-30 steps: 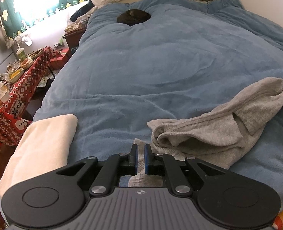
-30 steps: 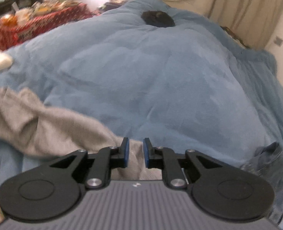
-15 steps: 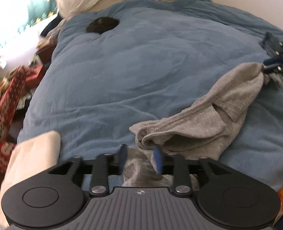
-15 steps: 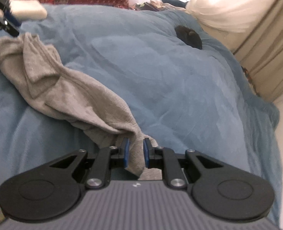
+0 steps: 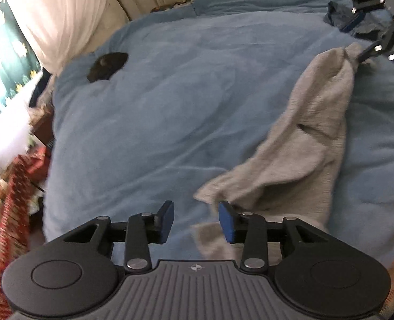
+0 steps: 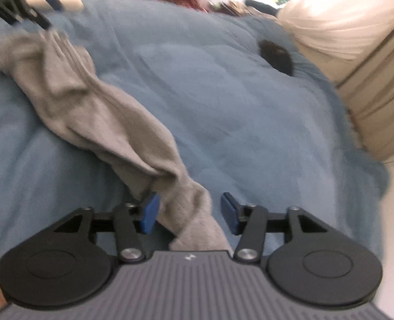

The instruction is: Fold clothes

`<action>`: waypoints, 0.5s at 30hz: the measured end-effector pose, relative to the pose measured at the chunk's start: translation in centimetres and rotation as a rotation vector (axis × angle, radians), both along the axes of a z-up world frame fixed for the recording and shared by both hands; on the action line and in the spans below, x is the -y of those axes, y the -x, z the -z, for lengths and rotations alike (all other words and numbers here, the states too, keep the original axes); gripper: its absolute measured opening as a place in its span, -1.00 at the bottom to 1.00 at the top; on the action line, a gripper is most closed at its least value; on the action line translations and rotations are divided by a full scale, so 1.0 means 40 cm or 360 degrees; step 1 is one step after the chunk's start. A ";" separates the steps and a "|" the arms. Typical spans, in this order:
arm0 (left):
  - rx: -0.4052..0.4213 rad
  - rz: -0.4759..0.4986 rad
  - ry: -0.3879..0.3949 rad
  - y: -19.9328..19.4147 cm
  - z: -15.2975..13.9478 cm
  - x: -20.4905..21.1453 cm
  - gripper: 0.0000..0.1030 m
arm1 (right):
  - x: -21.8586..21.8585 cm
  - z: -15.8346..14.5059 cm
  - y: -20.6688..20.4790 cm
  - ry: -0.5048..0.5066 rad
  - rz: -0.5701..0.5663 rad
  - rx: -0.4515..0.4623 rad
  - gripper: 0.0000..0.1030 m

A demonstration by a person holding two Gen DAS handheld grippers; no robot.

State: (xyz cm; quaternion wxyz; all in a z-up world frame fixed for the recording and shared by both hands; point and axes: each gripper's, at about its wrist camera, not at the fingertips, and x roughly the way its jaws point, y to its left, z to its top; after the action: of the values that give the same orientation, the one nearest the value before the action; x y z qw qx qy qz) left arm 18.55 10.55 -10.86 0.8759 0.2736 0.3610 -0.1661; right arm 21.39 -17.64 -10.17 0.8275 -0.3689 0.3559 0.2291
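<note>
A grey knit garment point(image 5: 311, 144) lies stretched in a crumpled band across a blue fleece duvet point(image 5: 183, 101), running between the two grippers.

In the left wrist view the left gripper point(image 5: 196, 221) has its blue pads spread; one end of the garment lies below and beside the right-hand pad, and nothing is pressed between the pads. The cloth runs away toward 1 o'clock, where its far end bunches against the right gripper point(image 5: 367, 26) near the frame's upper right corner.

In the right wrist view the right gripper point(image 6: 189, 212) is opening — its jaws stand wide with the garment's bunched end lying loose between them, close to the left-hand pad, not pinched. From there the garment trails toward 10 o'clock, up to the left gripper point(image 6: 34, 8), blurred in the upper left corner.

A small dark object point(image 5: 107, 66) sits in a dent of the duvet toward 11 o'clock in the left view — too blurred to identify. A pale pillow point(image 5: 63, 18) lies beyond it. A red patterned cloth point(image 5: 10, 186) shows at 9 o'clock beside the bed.
</note>
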 end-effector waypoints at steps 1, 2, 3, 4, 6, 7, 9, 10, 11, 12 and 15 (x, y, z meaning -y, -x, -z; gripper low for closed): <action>-0.0011 0.0010 0.0010 -0.009 -0.008 -0.006 -0.27 | 0.007 -0.013 0.003 -0.0060 -0.0034 0.0012 0.48; -0.0035 0.0028 0.0033 -0.018 -0.016 -0.010 -0.27 | 0.013 -0.023 0.009 -0.0101 -0.0077 0.0040 0.66; -0.0061 0.0058 0.0059 -0.026 -0.016 -0.009 -0.27 | 0.016 -0.032 0.015 -0.0121 -0.0121 0.0084 0.74; -0.0086 0.0089 0.0085 -0.035 -0.017 -0.008 -0.27 | 0.015 -0.037 0.015 -0.0114 -0.0124 0.0087 0.75; -0.0135 0.0148 0.0134 -0.052 -0.018 -0.006 -0.27 | 0.016 -0.046 0.012 -0.0132 -0.0125 0.0084 0.75; -0.0142 0.0165 0.0126 -0.056 -0.013 0.002 -0.28 | 0.017 -0.050 0.009 -0.0149 -0.0125 0.0076 0.74; -0.0155 0.0192 0.0107 -0.064 -0.003 0.013 -0.35 | 0.015 -0.046 0.002 -0.0138 -0.0129 0.0037 0.48; -0.0162 0.0199 0.0104 -0.065 0.002 0.014 -0.37 | 0.012 -0.040 -0.001 -0.0105 -0.0130 0.0045 0.38; -0.0169 0.0206 0.0109 -0.065 0.004 0.014 -0.37 | 0.009 -0.033 -0.003 -0.0071 -0.0132 0.0055 0.20; -0.0175 0.0213 0.0115 -0.064 0.006 0.014 -0.37 | 0.008 -0.026 -0.005 -0.0036 -0.0136 0.0070 0.01; -0.0197 0.0219 0.0135 -0.068 0.008 0.009 -0.37 | 0.010 -0.006 -0.024 0.0003 -0.0150 0.0028 -0.44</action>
State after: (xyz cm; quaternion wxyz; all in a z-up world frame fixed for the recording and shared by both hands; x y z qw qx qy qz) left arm 21.26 10.17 -11.19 0.8492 0.2495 0.3876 -0.2576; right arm 22.36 -18.05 -9.94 0.8185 -0.3881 0.3311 0.2641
